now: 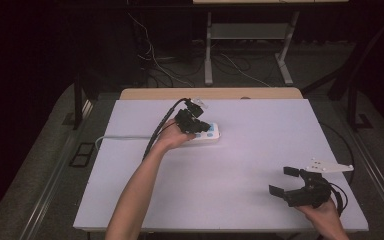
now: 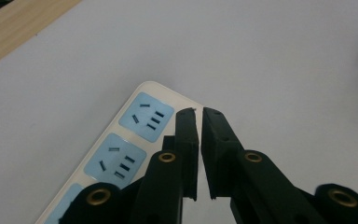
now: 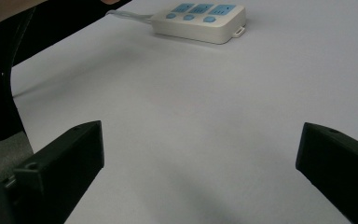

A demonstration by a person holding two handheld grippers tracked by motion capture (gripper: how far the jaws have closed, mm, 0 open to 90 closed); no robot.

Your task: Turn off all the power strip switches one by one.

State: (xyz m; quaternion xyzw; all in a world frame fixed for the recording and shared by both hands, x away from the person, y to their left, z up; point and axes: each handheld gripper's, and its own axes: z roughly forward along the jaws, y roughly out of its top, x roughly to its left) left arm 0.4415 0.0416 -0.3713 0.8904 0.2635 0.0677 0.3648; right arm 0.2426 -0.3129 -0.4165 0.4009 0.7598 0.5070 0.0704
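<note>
Jaws of the right gripper [image 1: 282,180] stand wide apart with nothing between them; this tool rests in the person's hand at the near right corner of the table [image 1: 260,205], well apart from the work. In the right gripper view its blocky black jaws frame a bare stretch of matte white board.

Farther off, left of centre, the left gripper [image 1: 199,126] hangs over the power strip [image 1: 207,133]. In the left gripper view its jaws stand almost closed, a narrow slit between the flat inner faces, and nothing is held. The tips point down at the right edge of the strip, beside the end socket [image 2: 146,116].

Judged step: work on the strip's top face, probably a press on one of its round switches [image 3: 209,19], with the left tool just above the casing. The next move calls for lining up the narrow tips over the chosen button or socket and a straight, light descent; a side load could slide the strip on the smooth board.

The strip is a rounded, glossy cream plastic bar with pale blue socket panels, dark slots, and a small tab at its end. A pale cable [image 3: 130,16] leaves its left end. Bare wood shows along the table's far edge.
</note>
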